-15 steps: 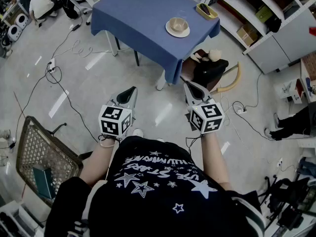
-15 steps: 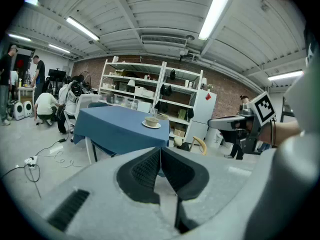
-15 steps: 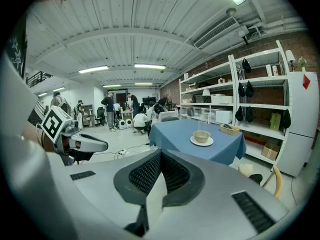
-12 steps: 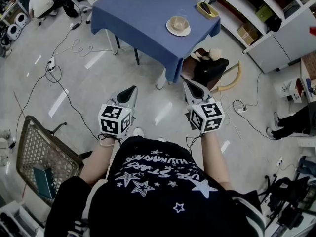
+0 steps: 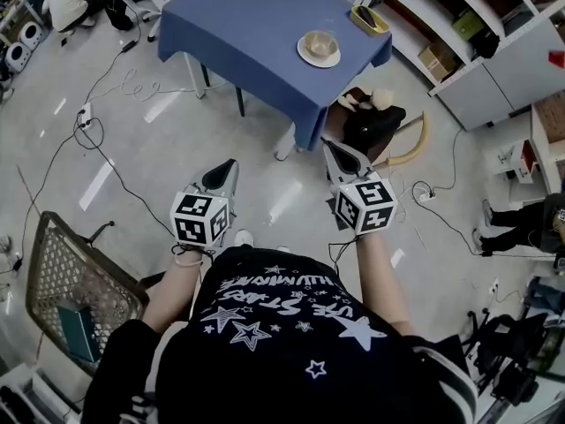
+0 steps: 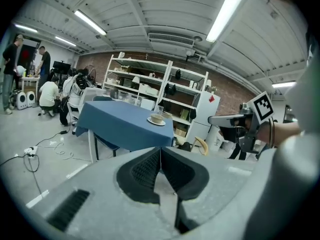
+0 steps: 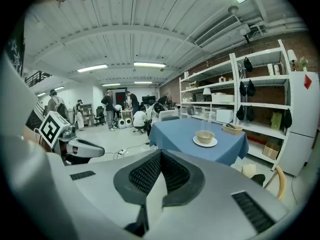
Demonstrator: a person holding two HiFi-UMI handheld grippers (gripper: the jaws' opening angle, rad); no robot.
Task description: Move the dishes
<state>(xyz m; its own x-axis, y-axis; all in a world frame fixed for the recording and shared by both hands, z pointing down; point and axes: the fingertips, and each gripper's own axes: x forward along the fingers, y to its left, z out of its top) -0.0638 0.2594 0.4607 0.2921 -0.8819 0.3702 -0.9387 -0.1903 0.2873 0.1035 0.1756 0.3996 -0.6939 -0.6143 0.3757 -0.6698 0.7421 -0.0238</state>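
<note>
white print on the person's black shirt [image 5: 265, 360] seems to read "super stars", upside down.

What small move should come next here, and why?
Probably walk toward the blue table: the bowl on its plate sits far ahead, and both the left hand-held gripper and right hand-held gripper are shut and empty.

A blue-clothed table [image 5: 247, 25] stands well ahead of both claws — left claw [image 5: 228, 164], right claw [image 5: 328, 144] — on a glossy grey floor [image 5: 265, 184] strewn with cables [image 5: 132, 85]. White shelves [image 7: 235, 84] line a brick wall [image 7: 300, 54] beyond the right claw; strip lights [image 6: 225, 14] run overhead; a wire basket [image 5: 71, 272] sits behind the left claw.
</note>
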